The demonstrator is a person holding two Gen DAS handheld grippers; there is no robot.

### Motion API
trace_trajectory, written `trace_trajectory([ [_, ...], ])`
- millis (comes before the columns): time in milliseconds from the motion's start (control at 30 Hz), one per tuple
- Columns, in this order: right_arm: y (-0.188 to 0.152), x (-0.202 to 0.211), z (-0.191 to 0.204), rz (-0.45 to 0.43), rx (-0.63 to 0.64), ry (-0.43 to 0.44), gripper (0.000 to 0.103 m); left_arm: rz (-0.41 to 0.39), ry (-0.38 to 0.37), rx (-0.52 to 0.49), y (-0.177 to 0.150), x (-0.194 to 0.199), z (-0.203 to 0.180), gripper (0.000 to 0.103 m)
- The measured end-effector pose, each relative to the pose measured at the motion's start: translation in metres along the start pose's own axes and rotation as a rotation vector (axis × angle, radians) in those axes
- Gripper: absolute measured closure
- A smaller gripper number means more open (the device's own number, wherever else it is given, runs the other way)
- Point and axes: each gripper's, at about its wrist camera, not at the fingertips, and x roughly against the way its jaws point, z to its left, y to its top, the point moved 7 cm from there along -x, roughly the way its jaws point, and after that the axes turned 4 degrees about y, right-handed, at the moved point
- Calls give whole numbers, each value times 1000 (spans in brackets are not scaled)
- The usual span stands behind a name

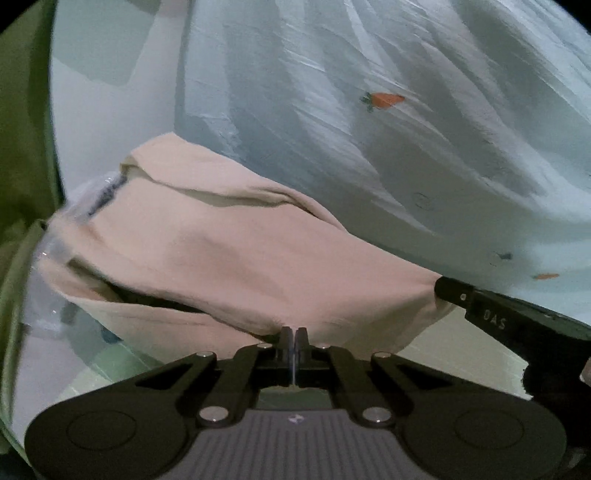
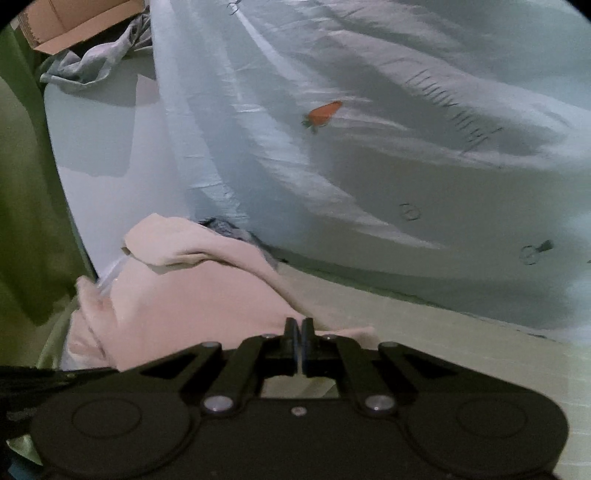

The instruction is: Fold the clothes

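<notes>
A pale pink garment [image 1: 221, 251] hangs stretched between my two grippers, lifted off the surface. My left gripper [image 1: 294, 334] is shut on its near hem. My right gripper shows in the left wrist view [image 1: 441, 286] at the right, pinching the garment's other corner. In the right wrist view my right gripper [image 2: 299, 326] is shut on the same pink garment [image 2: 184, 295], which bunches to the left. A clear plastic bag edge [image 1: 85, 199] sticks out behind the garment's far left side.
A pale blue sheet [image 1: 406, 129] with small carrot prints [image 2: 323, 112] drapes across the back. A cardboard box [image 2: 62, 26] and a crumpled grey cloth [image 2: 99, 59] lie at the far left. Green fabric [image 2: 26, 221] lines the left edge. A light floor [image 2: 443, 332] lies below.
</notes>
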Motion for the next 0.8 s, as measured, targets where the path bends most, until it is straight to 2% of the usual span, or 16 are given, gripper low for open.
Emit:
trace_trajectory([
  [100,-7,5,-24,9,3,-57,101,4,-40,-8,1,-4,-6,98],
  [167,-13,5,-46,23,-17,-102,101,3,-47,1,4,-8,-3,84],
  [233,-15,1,-72,34,-48,-163,101,2,-49,13,7,-13,4,79],
  [400,0,-12,-125,-11,-92,-363,100,42,12,55,13,-41,46,63],
  [433,3,-14,-134,-24,-103,-411,101,57,22,69,13,-47,55,56],
  [500,3,-18,-143,-7,-102,-498,92,94,51,94,10,-62,73,48],
  [567,-7,-23,-144,33,-133,-528,64,136,73,109,3,-75,88,36],
  [600,-16,-25,-140,49,-168,-523,59,158,84,115,-1,-82,94,35],
  [667,-42,-31,-126,113,-227,-491,52,205,102,127,-8,-95,104,35],
  [800,-90,-53,-91,255,-334,-419,46,278,117,112,-17,-117,112,35],
])
